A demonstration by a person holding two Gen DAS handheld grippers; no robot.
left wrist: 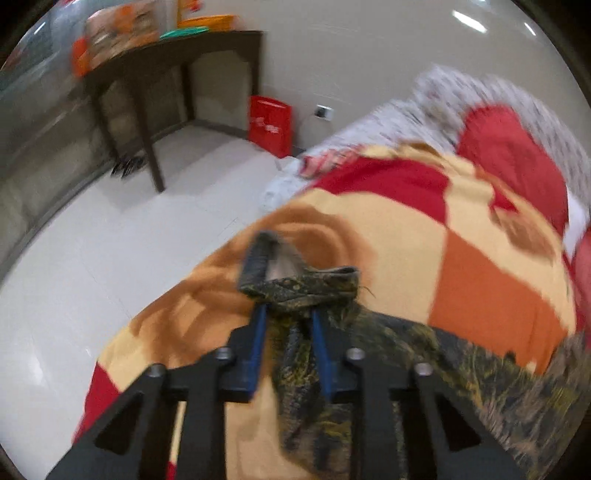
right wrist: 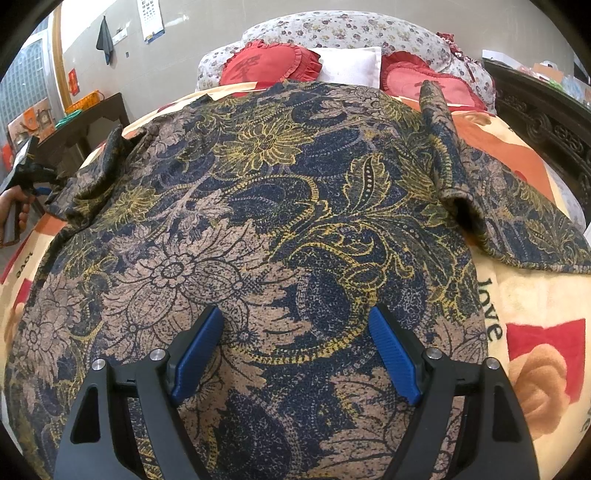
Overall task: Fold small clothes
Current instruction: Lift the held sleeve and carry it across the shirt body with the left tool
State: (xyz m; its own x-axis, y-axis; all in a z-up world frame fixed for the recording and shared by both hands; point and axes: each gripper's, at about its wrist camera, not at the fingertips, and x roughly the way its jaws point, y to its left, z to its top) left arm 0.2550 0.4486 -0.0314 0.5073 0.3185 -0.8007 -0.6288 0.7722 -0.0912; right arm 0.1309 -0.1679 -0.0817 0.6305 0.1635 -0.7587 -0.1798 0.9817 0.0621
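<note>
My left gripper (left wrist: 286, 314) pinches the sleeve (left wrist: 299, 286) at the shirt's (right wrist: 258, 221) left edge on the bed (right wrist: 535, 314), so the fold runs rightward toward my right gripper (right wrist: 295, 347), spread wide over the middle.

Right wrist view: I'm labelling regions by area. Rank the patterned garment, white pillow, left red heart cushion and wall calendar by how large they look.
1. patterned garment, fills most of the view, though nearest the camera
2. left red heart cushion
3. white pillow, close to the cushion, so unsure
4. wall calendar
</note>
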